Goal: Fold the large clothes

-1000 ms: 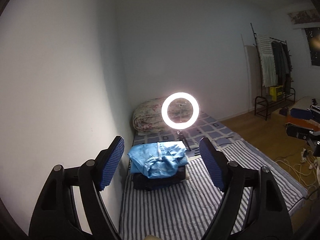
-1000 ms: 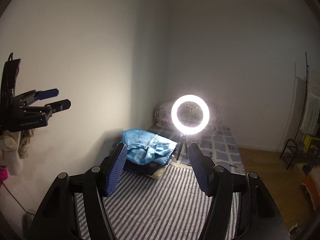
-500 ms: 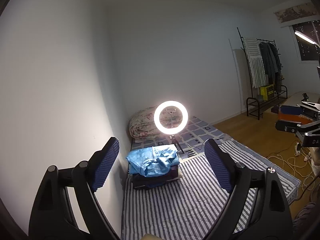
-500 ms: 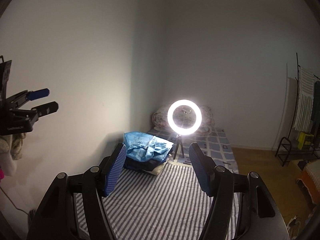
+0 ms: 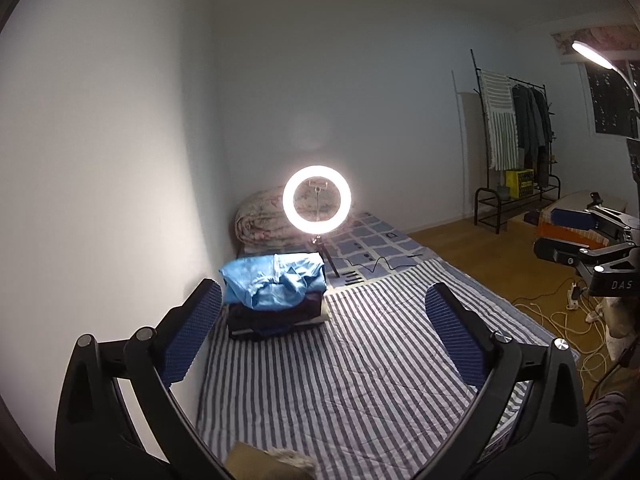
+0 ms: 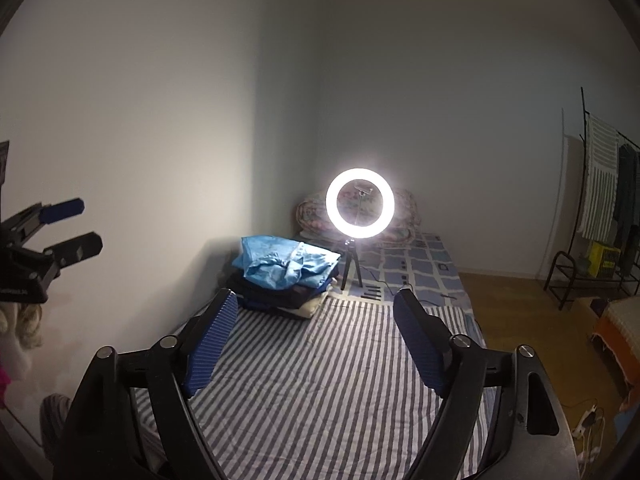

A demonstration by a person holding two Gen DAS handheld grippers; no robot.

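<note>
Clothes: a crumpled light-blue shirt (image 5: 274, 282) tops the folded pile on my striped bed sheet (image 5: 360, 360). Left view: my left claw (image 5: 320, 332), jaws just widened, is empty. Right view: my right claw (image 6: 314, 338) has likewise spread, empty; the shirt (image 6: 288, 266) is well ahead, so I judge a pickup comes next.

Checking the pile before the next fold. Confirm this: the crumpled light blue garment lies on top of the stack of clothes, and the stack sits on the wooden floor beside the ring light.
One thing is wrong: the stack of clothes sits on the striped bedding, not the wooden floor. The light blue garment does lie crumpled on top, beside the ring light. Both wrist views show it.
</note>
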